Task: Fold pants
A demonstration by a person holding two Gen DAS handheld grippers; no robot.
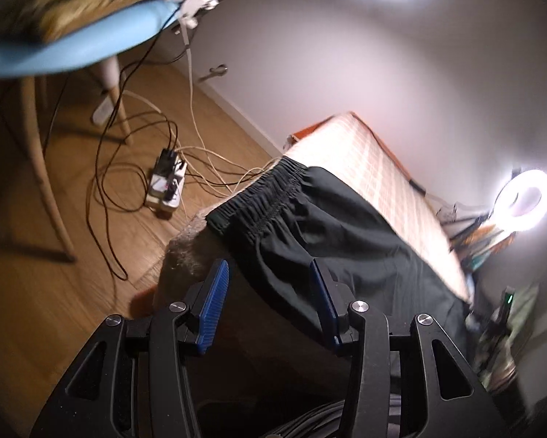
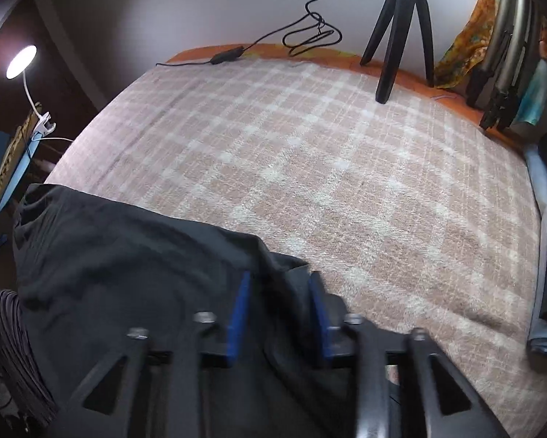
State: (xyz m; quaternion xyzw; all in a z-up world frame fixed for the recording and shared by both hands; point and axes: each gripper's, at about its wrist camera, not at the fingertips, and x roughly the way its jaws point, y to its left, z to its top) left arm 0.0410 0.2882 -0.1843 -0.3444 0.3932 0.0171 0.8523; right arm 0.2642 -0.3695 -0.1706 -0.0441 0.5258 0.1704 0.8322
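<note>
Black pants (image 1: 309, 226) lie along the near edge of a bed with a plaid blanket (image 1: 379, 168), elastic waistband toward the bed's end. My left gripper (image 1: 269, 273) is open, its blue pads on either side of the fabric just below the waistband at the bed's edge. In the right wrist view the pants (image 2: 127, 262) cover the near left of the blanket (image 2: 328, 168). My right gripper (image 2: 278, 284) is open, with a fold of the pants between its blue pads (image 2: 238, 314).
A blue chair (image 1: 72, 47) and a power strip (image 1: 165, 184) with tangled cables stand on the wooden floor beside the bed. A ring light (image 1: 523, 195) shines by the wall. A black tripod (image 2: 401, 29) and a cable (image 2: 302, 36) sit at the bed's far side.
</note>
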